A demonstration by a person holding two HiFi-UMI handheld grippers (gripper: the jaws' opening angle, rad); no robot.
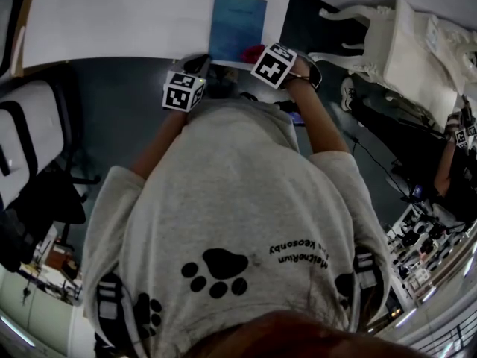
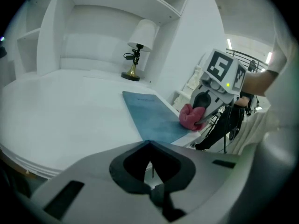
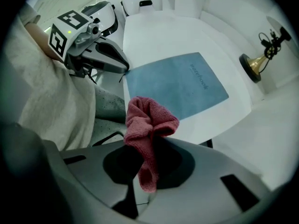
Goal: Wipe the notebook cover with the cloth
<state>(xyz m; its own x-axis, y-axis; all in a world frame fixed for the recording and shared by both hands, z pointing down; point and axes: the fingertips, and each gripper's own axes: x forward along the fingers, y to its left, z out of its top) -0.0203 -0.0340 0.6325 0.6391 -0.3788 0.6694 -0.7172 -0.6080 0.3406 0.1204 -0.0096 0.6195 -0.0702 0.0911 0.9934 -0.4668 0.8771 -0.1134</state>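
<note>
A blue notebook [image 1: 237, 27] [image 2: 154, 118] [image 3: 180, 85] lies flat at the near edge of the white table [image 1: 119, 13], its cover facing up. My right gripper [image 3: 148, 148] [image 2: 203, 120] is shut on a bunched pink cloth [image 3: 147, 120] [image 2: 190, 117] [image 1: 252, 53]. The cloth hangs at the notebook's near right corner, just over the table edge. My left gripper [image 2: 150, 146] [image 3: 125, 70] is shut with nothing in it. It hovers off the table edge near the notebook's near left corner.
A small lamp [image 2: 138, 45] [image 3: 261, 55] with a brass base stands behind the notebook against white shelving. Office chairs [image 1: 30, 140] stand to the left on the dark floor. White furniture [image 1: 402, 51] stands to the right. The person's body fills the near side.
</note>
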